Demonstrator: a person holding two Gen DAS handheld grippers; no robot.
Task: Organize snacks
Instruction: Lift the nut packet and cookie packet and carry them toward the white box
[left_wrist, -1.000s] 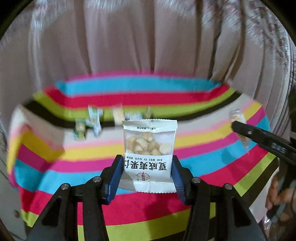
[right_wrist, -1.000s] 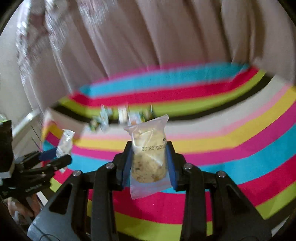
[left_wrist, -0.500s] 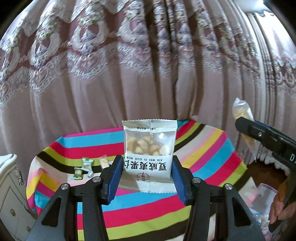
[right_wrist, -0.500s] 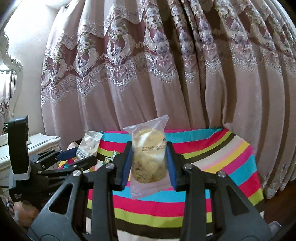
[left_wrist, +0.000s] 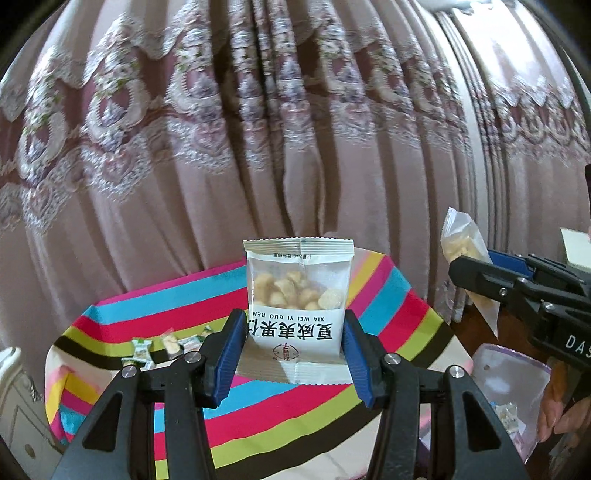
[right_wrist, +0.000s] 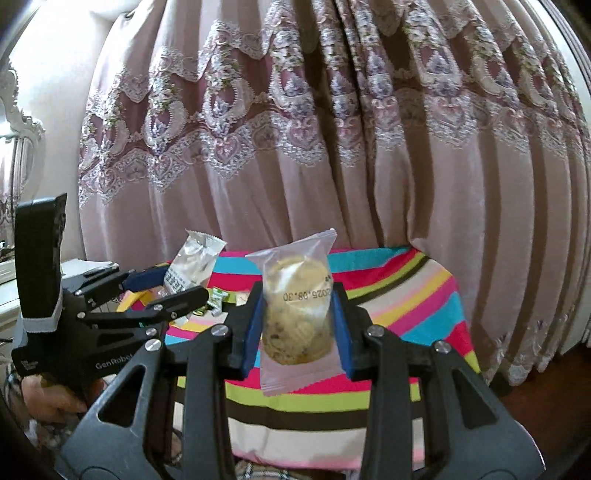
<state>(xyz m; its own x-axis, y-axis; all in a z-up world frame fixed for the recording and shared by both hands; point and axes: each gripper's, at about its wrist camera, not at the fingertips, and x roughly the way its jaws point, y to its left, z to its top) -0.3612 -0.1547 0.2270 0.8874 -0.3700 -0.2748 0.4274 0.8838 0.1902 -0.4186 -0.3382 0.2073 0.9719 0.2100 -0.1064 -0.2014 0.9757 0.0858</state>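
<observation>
Left gripper (left_wrist: 293, 334) pinches a white macadamia-nut sachet (left_wrist: 298, 295); right gripper (right_wrist: 297, 325) clamps a clear-wrapped cookie (right_wrist: 295, 314), both lifted clear of the striped tablecloth (left_wrist: 388, 314), probably bound for the clear bag (left_wrist: 513, 387) at four o'clock.

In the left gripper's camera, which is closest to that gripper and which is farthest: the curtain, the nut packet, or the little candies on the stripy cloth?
1. Nut packet: clamped between the left gripper fingers.
2. Little candies: lower left, on the striped cloth.
3. Curtain: behind the table, farthest.
</observation>
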